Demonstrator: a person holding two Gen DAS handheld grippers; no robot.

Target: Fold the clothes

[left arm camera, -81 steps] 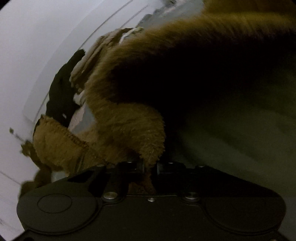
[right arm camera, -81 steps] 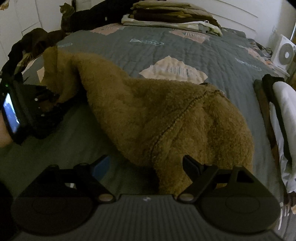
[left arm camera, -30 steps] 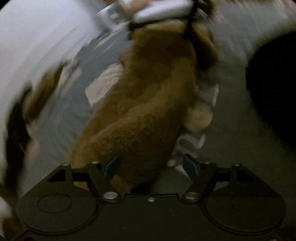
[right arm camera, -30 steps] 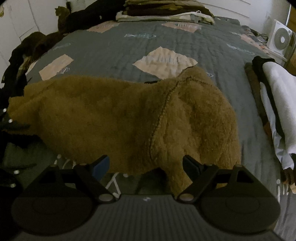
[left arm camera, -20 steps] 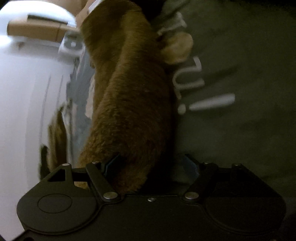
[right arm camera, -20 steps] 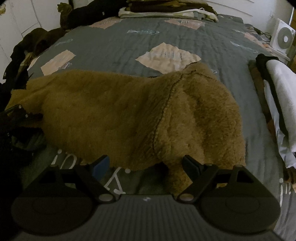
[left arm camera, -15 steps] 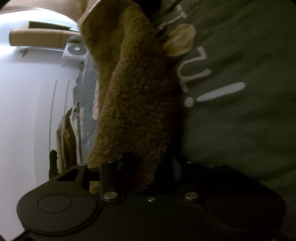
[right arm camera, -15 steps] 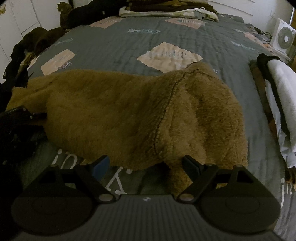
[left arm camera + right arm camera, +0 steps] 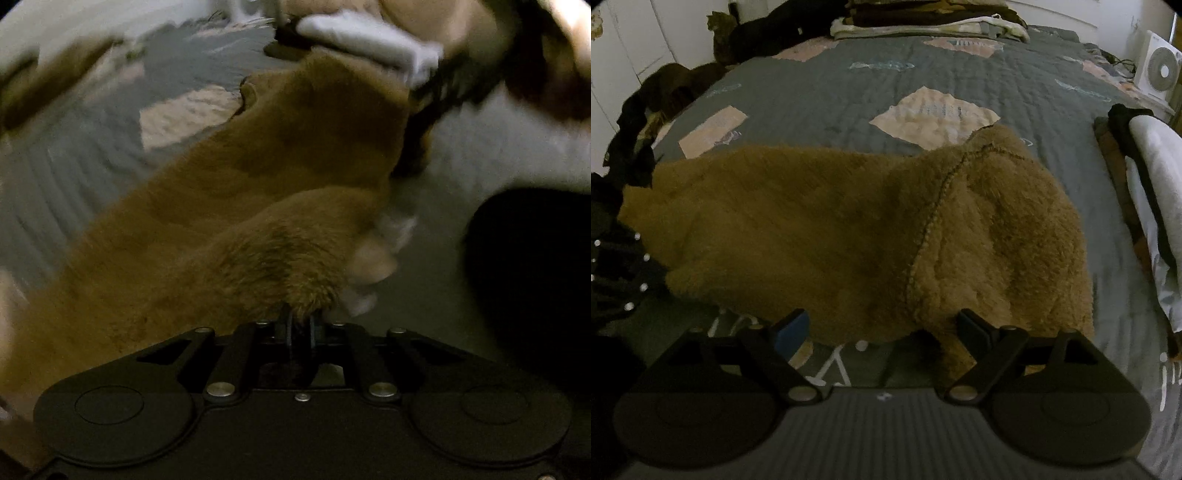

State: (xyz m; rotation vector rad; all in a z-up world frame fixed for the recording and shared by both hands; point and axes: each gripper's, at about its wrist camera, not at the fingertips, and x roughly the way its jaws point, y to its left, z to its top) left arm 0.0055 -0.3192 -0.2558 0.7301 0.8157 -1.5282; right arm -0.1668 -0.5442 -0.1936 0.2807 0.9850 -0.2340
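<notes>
A brown fleece garment (image 9: 849, 236) lies folded lengthwise across the grey quilt (image 9: 871, 85), a stitched seam running down its right part. In the blurred left wrist view the same fleece (image 9: 266, 192) stretches away, and my left gripper (image 9: 300, 325) is shut on a tuft of its near edge. My right gripper (image 9: 882, 332) hovers open at the garment's near hem, with the brown edge between its spread fingers but untouched. The left gripper's black body (image 9: 617, 273) shows at the left edge of the right wrist view, at the fleece's left end.
A dark green printed garment (image 9: 827, 365) lies under the fleece's near hem. Folded clothes (image 9: 923, 22) are stacked at the far end of the bed. A rolled white and black pile (image 9: 1152, 177) lies on the right, dark clothes (image 9: 665, 88) on the left, a fan (image 9: 1160, 70) beyond.
My left gripper went from wide open around the fleece's end to shut on it, rolling and lifting with the tuft. The right gripper stayed open in place.
</notes>
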